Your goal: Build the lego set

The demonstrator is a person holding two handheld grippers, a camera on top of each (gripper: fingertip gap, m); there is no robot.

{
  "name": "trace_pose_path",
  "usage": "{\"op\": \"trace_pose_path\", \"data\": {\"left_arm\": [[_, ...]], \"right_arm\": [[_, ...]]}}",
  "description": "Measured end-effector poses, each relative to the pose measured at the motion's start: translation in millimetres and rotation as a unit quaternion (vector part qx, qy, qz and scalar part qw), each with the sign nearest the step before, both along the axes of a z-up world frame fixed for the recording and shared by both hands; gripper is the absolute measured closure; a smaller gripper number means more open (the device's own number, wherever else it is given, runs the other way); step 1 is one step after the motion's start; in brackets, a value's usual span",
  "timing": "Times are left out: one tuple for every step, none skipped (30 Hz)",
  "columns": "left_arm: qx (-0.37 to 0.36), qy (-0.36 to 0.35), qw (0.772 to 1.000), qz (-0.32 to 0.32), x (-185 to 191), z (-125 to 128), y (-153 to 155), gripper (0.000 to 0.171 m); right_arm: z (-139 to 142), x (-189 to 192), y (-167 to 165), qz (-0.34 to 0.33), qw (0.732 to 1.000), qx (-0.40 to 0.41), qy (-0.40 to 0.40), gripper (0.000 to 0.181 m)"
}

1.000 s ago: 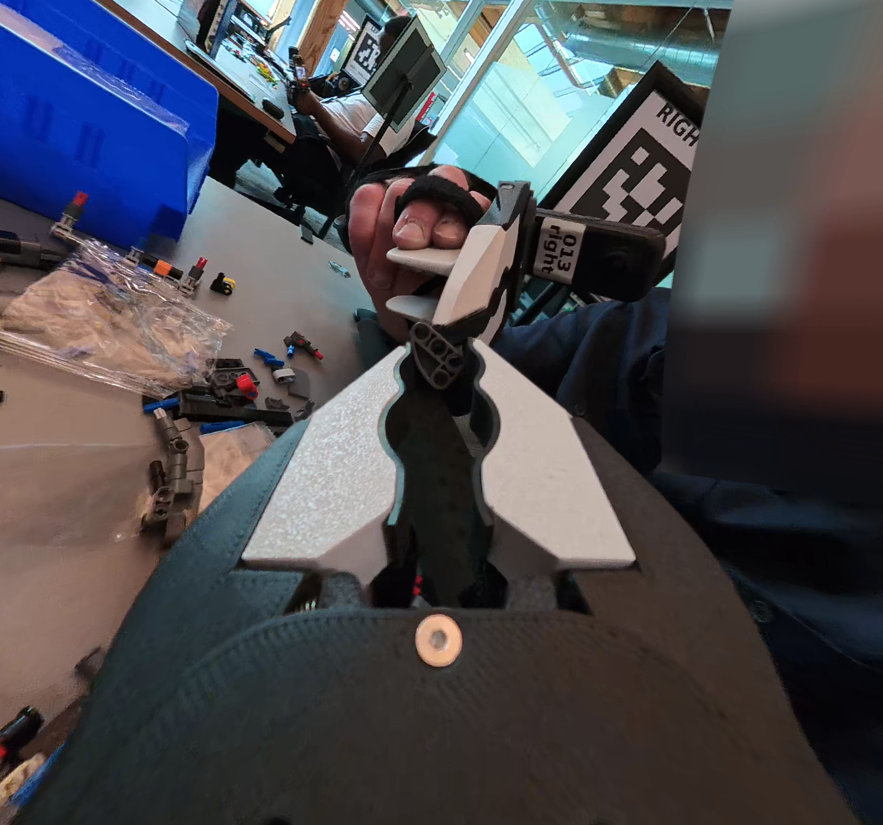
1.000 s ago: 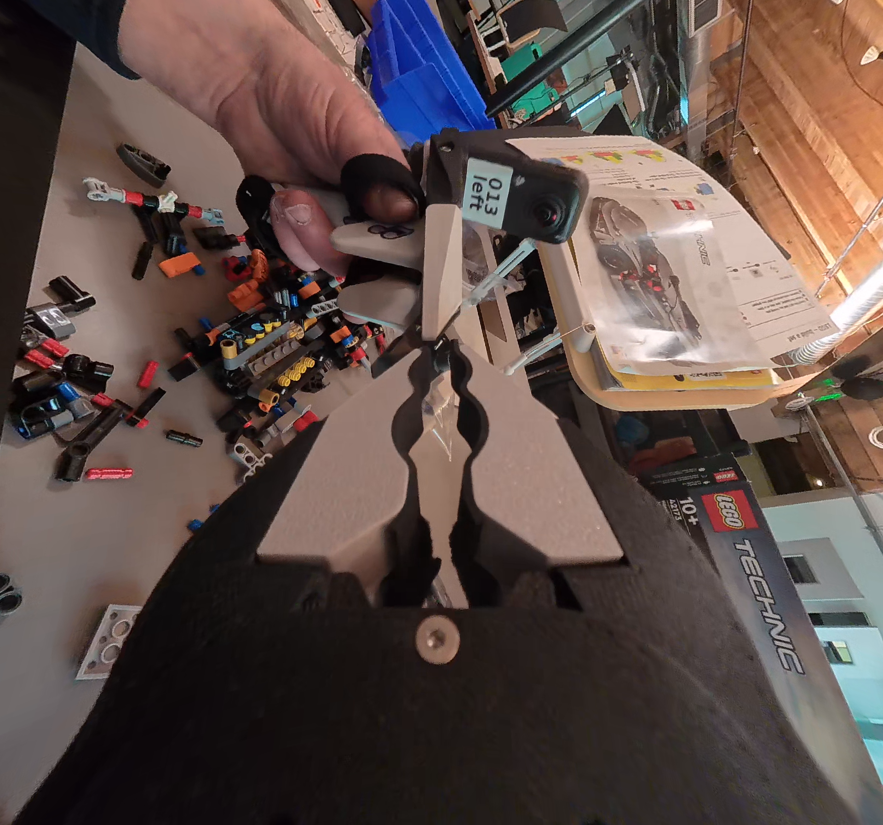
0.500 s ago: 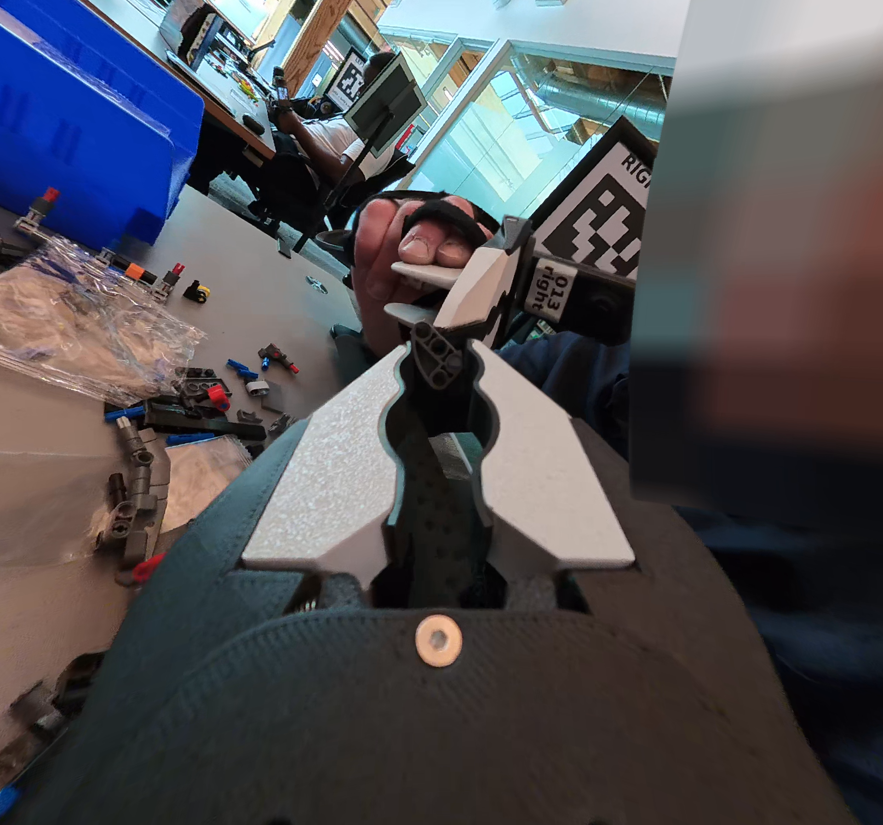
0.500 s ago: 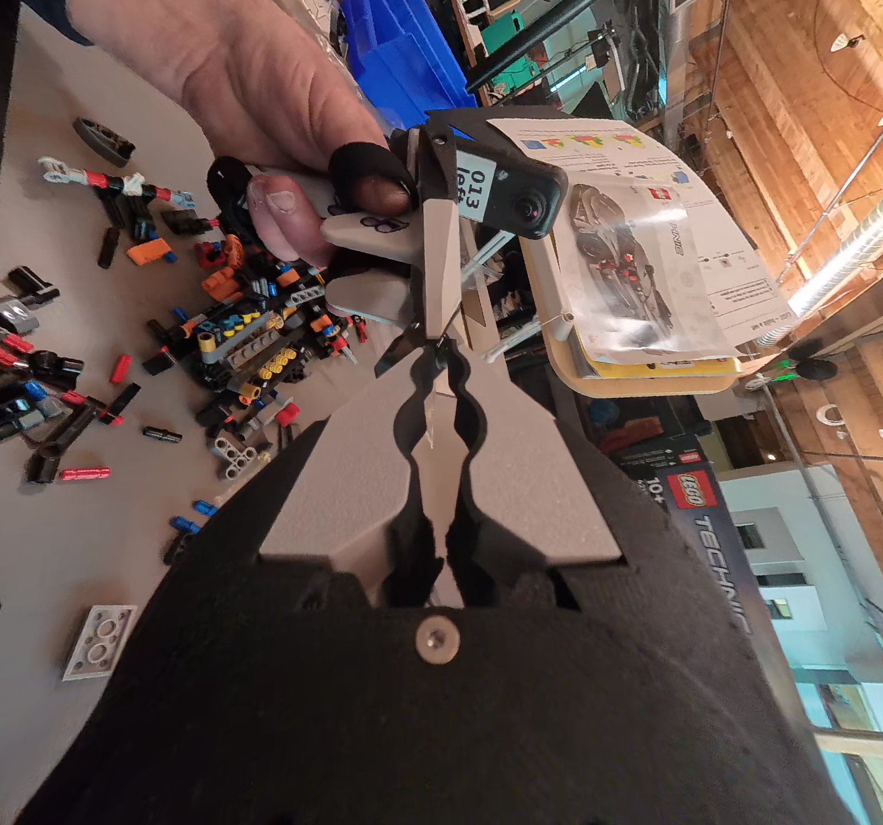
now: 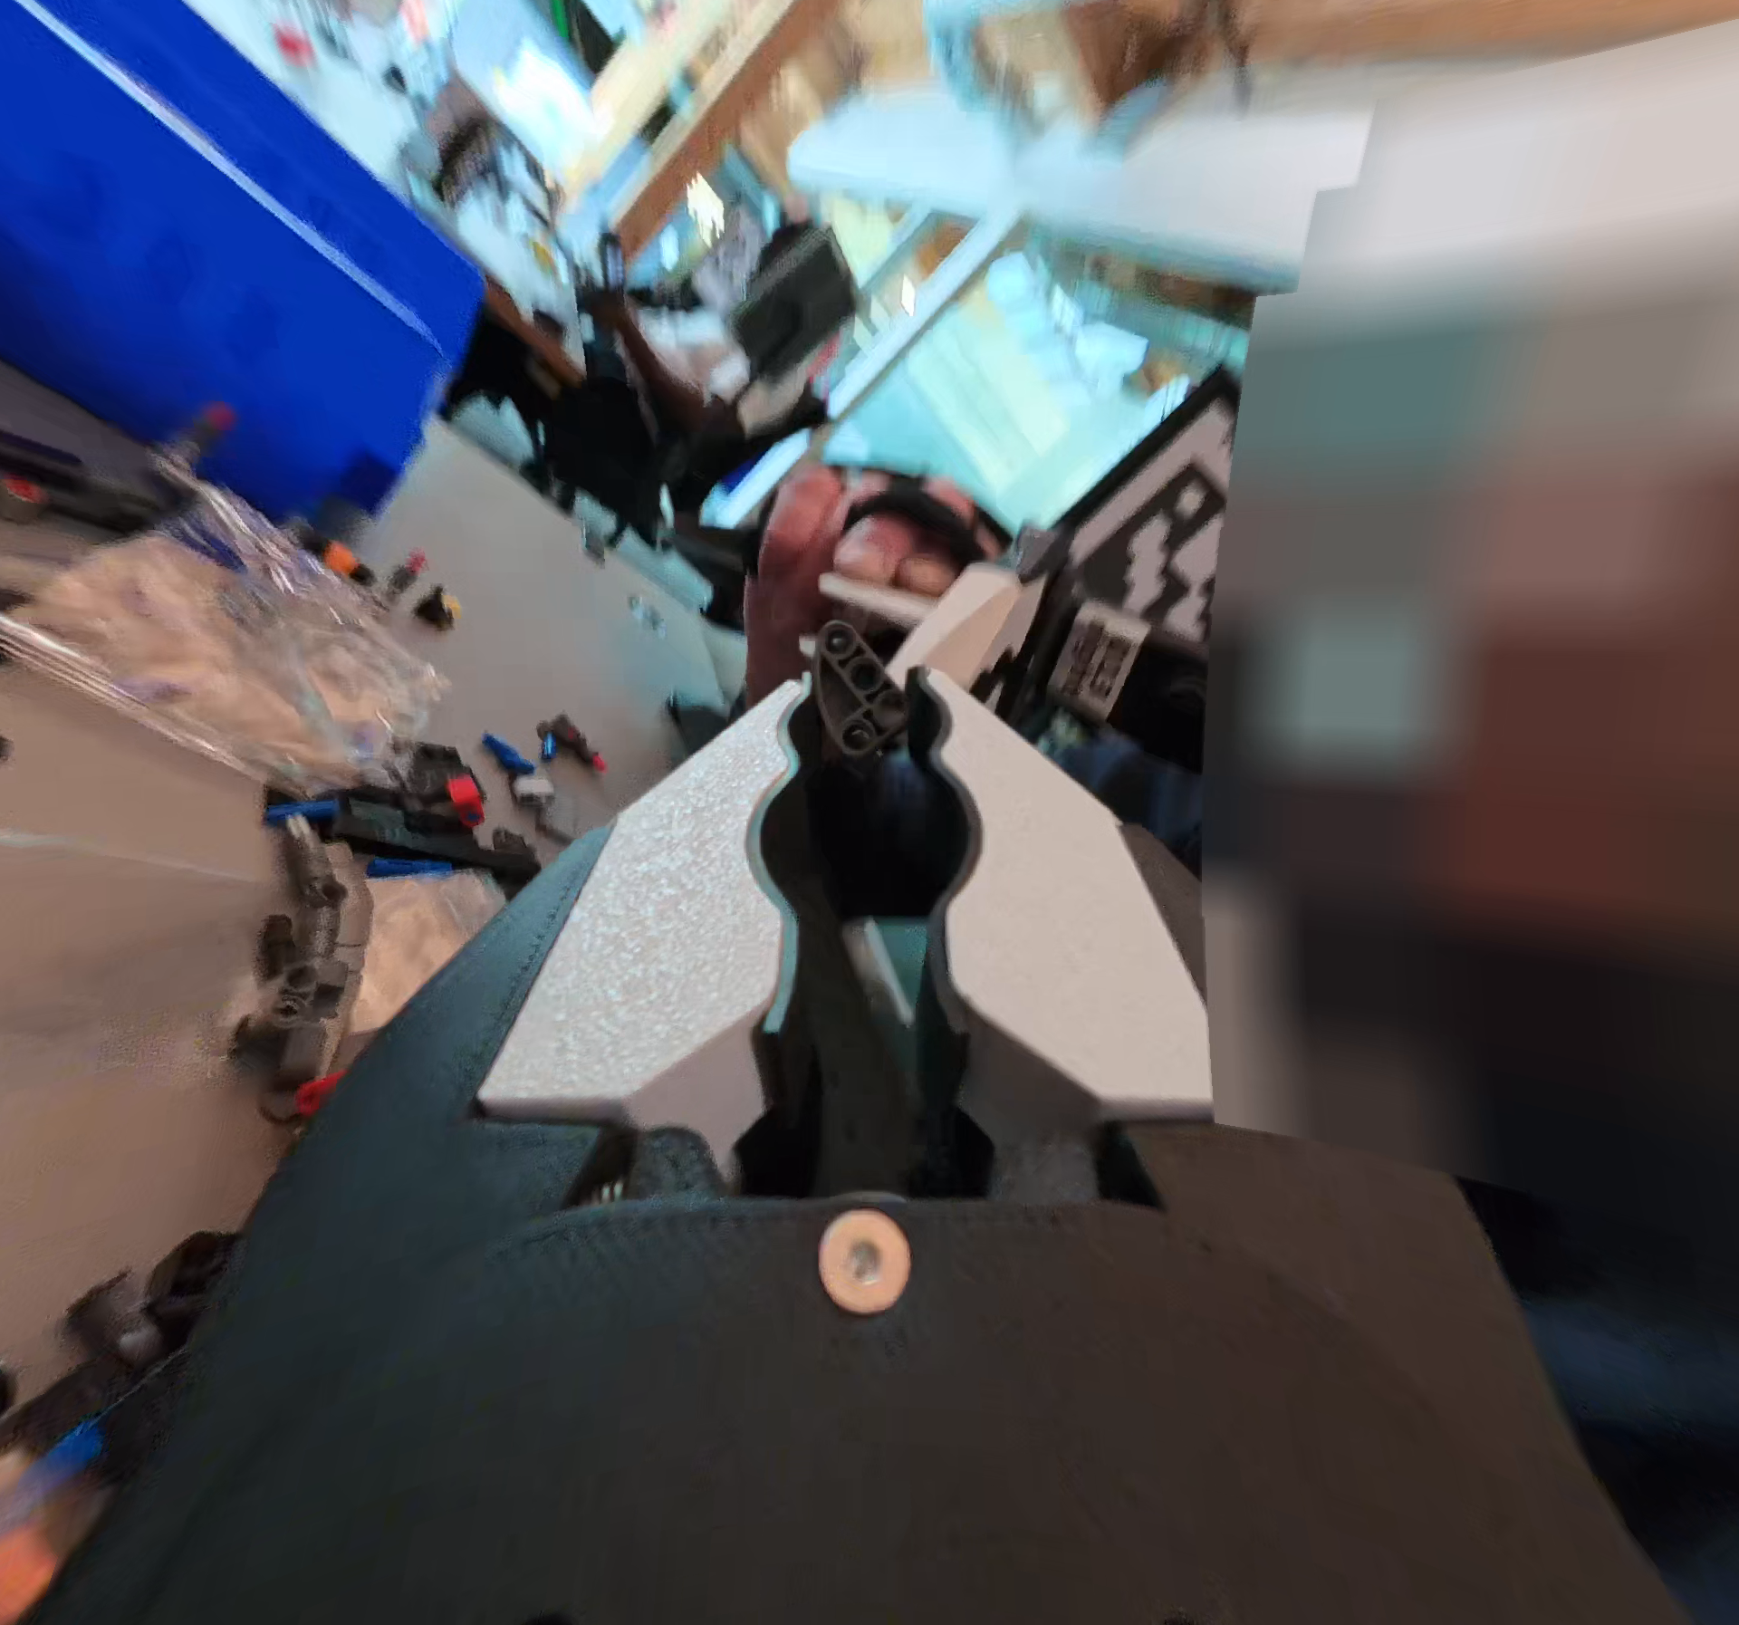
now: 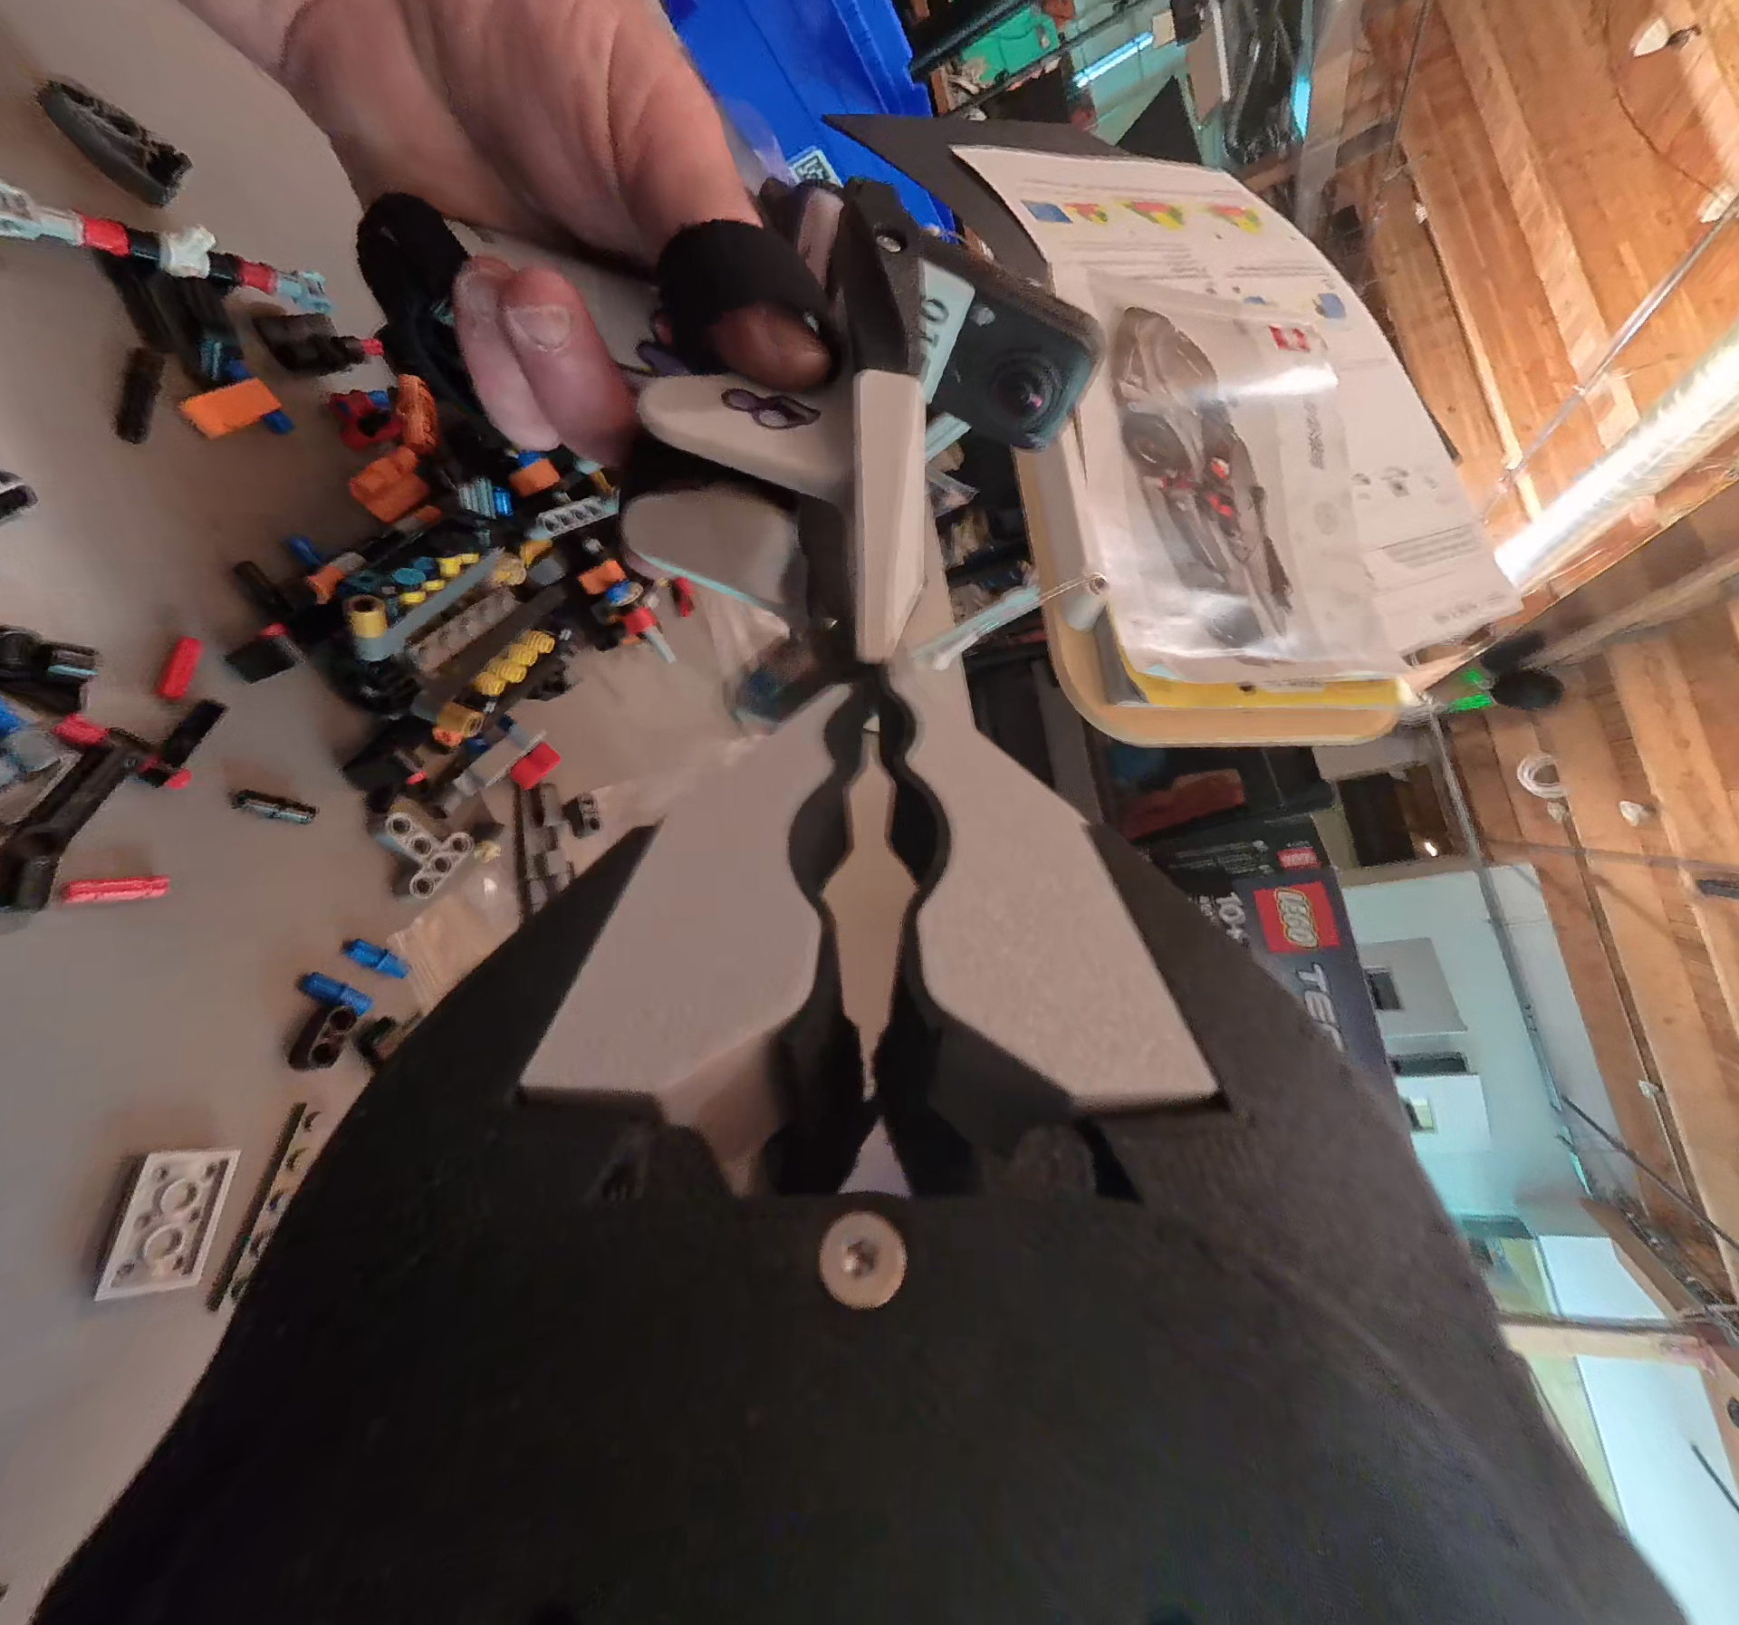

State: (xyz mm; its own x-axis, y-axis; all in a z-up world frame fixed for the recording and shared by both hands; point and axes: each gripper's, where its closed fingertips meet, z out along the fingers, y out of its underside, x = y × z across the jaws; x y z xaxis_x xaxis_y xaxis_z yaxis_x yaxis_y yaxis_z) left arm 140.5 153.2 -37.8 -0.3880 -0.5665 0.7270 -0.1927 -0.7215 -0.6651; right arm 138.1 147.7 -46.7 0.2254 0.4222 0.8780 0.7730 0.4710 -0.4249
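A small dark grey plastic lego beam [image 5: 858, 701], curved and pierced with round holes, is held upright at the tips of the left tongs [image 5: 861, 714], whose speckled pale grey jaws are closed narrowly on it above the table [image 5: 527, 563]. The right tongs [image 6: 870, 714] are seen nearly closed, with nothing discernible between their wavy-edged tips. Loose plastic lego pieces [image 6: 442, 601] are scattered on the smooth grey table beside crinkled clear bags [image 5: 216, 658], a blue plastic bin [image 5: 188, 262] and a glossy instruction booklet [image 6: 1252, 469].
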Motion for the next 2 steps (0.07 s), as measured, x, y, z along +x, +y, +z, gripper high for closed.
{"op": "trace_pose_path", "data": {"left_arm": [[-0.027,-0.024,0.999,0.028,-11.4,9.7,17.0,0.157],[-0.014,-0.024,0.998,0.047,-19.5,10.9,24.8,0.157]], "right_arm": [[2.3,0.3,-1.9,0.005,1.000,-0.005,0.009,0.181],[4.4,2.0,-2.5,0.005,1.000,-0.009,0.018,0.181]]}}
